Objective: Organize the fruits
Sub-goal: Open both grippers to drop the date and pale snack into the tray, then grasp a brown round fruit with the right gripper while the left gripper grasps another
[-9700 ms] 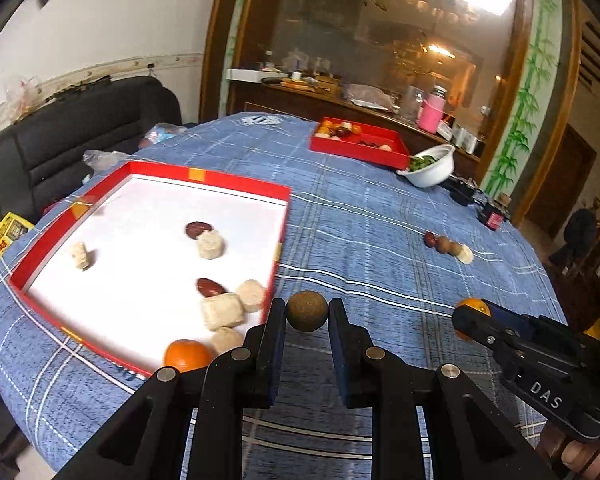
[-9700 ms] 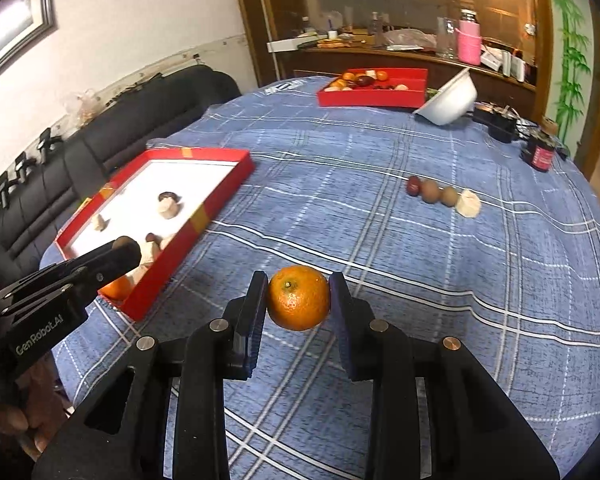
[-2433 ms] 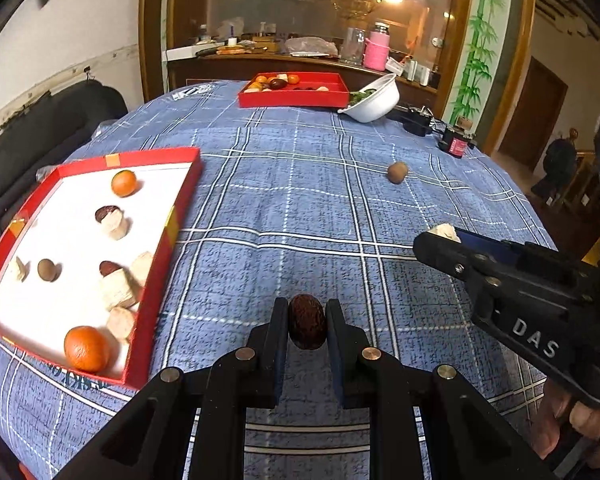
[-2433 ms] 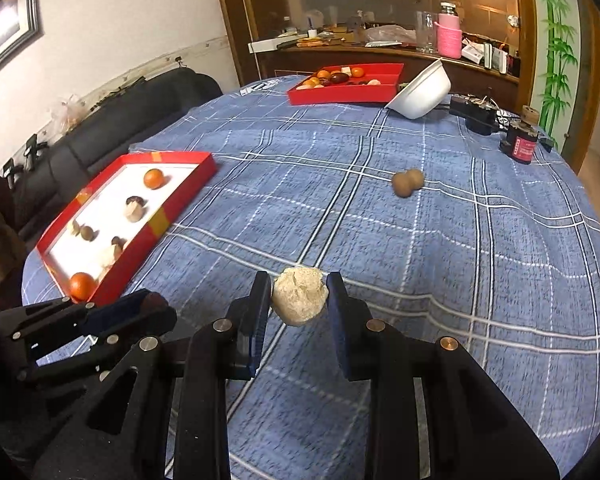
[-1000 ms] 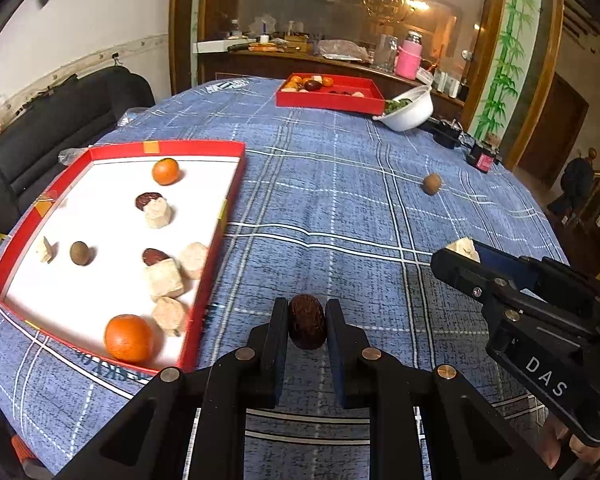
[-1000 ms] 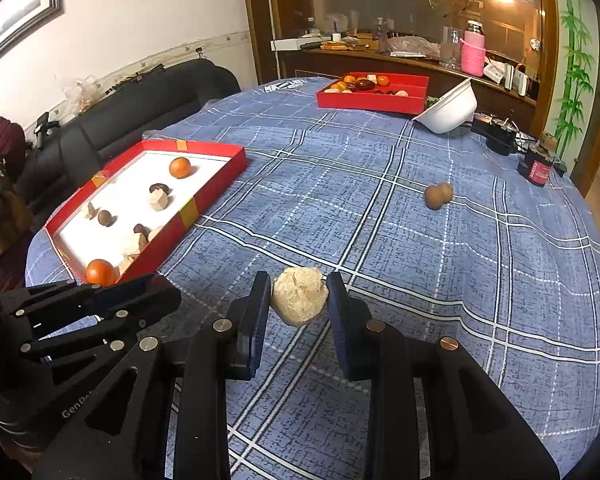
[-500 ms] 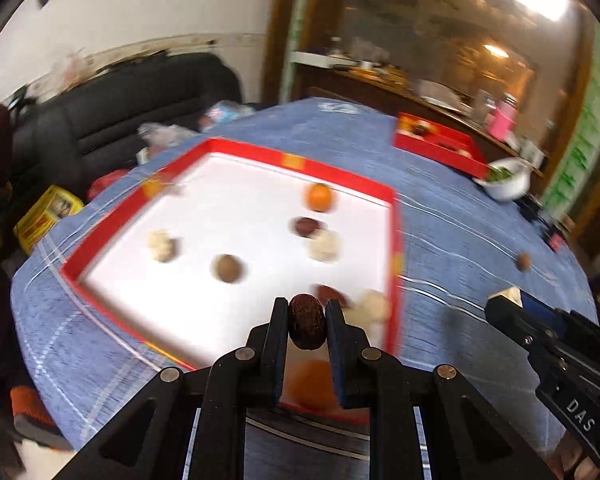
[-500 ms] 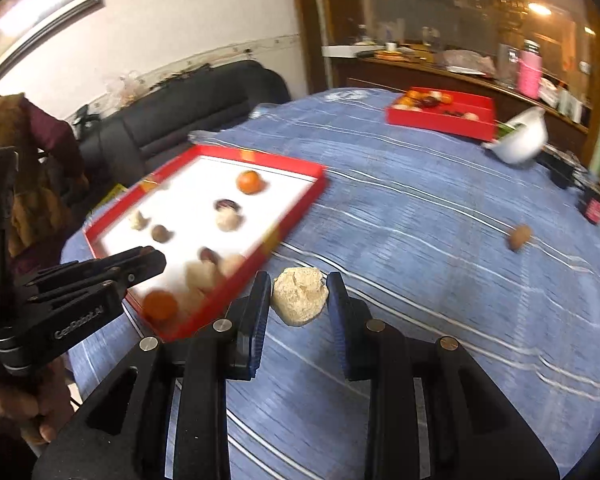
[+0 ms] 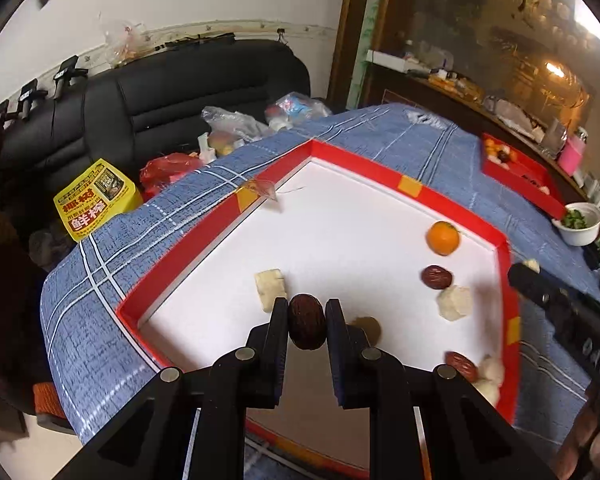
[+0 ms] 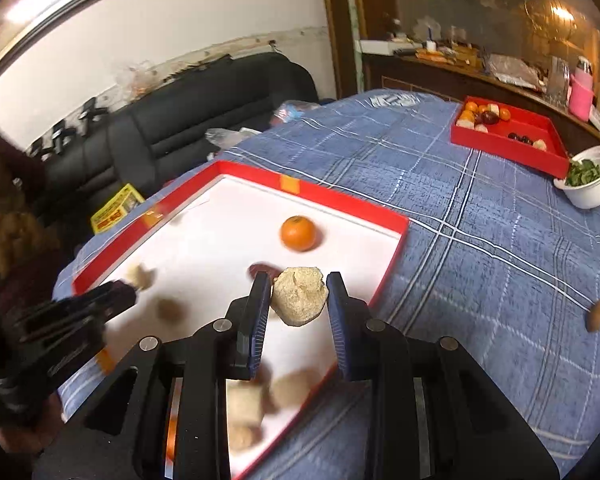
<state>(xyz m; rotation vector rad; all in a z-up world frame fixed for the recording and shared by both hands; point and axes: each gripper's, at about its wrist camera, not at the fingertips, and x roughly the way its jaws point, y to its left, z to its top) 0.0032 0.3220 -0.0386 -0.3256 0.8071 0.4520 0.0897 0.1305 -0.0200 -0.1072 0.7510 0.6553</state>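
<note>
Dark, wrinkled and oval, the brown date (image 9: 306, 327) sits clamped between the pads of the left gripper (image 9: 306, 330), long axis upright along the fingers, above the white floor of the red-rimmed cardboard tray (image 9: 204, 250). That gripper tilts steeply down over the tray's near part. Pinched in the right gripper (image 10: 299, 300) is a pale, crumbly beige lump (image 10: 299, 295) (roughly round, no clear long axis), held over the tray's right-hand rim, angled down likewise. Farther into the tray lies a round orange tangerine (image 10: 298, 233); beyond it stretches the blue checked tablecloth (image 10: 480, 240).
</note>
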